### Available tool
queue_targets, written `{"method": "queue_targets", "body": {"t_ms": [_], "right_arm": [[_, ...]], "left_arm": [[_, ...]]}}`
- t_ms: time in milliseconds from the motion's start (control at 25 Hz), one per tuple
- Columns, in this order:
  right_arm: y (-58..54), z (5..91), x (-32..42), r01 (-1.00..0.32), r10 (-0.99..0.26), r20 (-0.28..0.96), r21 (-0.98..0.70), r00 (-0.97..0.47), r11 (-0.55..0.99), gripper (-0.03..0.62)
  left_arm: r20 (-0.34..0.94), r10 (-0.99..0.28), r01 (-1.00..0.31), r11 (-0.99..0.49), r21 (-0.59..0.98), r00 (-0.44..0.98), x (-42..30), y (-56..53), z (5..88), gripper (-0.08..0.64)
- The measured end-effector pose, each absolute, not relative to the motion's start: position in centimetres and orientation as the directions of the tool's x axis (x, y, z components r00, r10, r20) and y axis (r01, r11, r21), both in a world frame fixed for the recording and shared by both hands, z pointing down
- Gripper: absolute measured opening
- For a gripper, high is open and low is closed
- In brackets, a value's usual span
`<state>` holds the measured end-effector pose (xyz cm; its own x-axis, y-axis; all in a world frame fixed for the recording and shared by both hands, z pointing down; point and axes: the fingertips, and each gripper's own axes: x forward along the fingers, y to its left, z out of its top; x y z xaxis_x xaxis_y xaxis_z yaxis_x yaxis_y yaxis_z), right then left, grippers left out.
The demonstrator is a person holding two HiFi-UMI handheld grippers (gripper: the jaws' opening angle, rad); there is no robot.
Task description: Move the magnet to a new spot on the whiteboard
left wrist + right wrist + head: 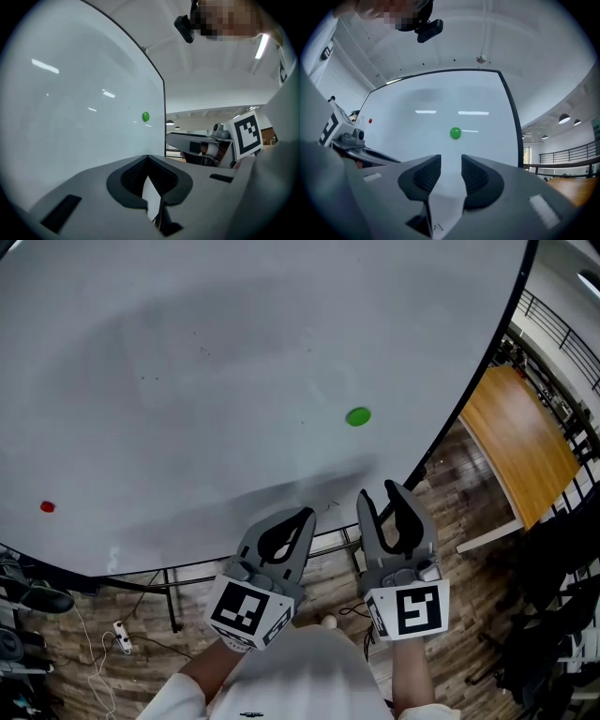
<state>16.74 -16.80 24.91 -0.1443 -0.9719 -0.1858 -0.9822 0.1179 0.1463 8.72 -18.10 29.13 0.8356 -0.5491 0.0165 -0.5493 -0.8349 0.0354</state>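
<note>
At the far left of the whiteboard a small red magnet sat alone near the lower edge, well apart from everything else. Further right, below the board's edge, the left gripper hung off the board with its jaws closed tip to tip and nothing between them; it seemed to have no part in the step. To its right and higher up, the green magnet clung to the board's bare face, touched by neither gripper. This looked to be the task's thing, since the right gripper pointed almost straight at it. That gripper's jaws stood open with only blank board showing in the gap, and it was near the magnet but clearly short of it. Whether the magnet had already been set in its new spot could not be told. If it was yet to be taken, the reach called for care. The right gripper should come in square to the board and keep the jaws wide until they straddled the magnet. They should then close on its rim rather than its rounded face, where they might slip. The tips ought not to scrape the board. A firm pull or a steady slide would free the magnet. Any bare patch clear of the red magnet and the dark frame at the right edge would do for setting it down flat.
</note>
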Motion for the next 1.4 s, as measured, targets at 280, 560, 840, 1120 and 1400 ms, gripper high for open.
{"method": "queue_targets", "body": {"t_ms": [280,560,840,1120,1400], "right_arm": [[-18.8,21.1,16.0,-0.978,-0.962,-0.231,0.181,-0.142,0.101,0.147],[-20.9,19.8,15.8,-0.976,-0.966,-0.234,0.208,-0.115,0.065,0.152],[-22.6,19.0,15.8,-0.967,-0.968,-0.234,0.251,-0.089,0.028,0.152],[-23.5,19.2,16.2,-0.973,-0.971,-0.23,0.233,-0.066,0.011,0.123],[-23.5,18.7,16.3,-0.979,-0.973,-0.22,0.202,-0.067,0.022,0.128]], "left_arm": [[0.002,-0.56,-0.56,-0.828,0.021,0.829,7.9,-18.7,27.7,0.006],[0.004,-0.563,-0.563,-0.826,0.015,0.827,7.4,-19.3,27.4,0.006],[0.001,-0.572,-0.572,-0.82,0.016,0.82,7.0,-19.9,27.5,0.006],[0.001,-0.587,-0.587,-0.809,0.019,0.809,6.2,-20.1,27.8,0.006],[0.005,-0.598,-0.598,-0.801,0.02,0.801,5.3,-20.2,27.7,0.006]]}}
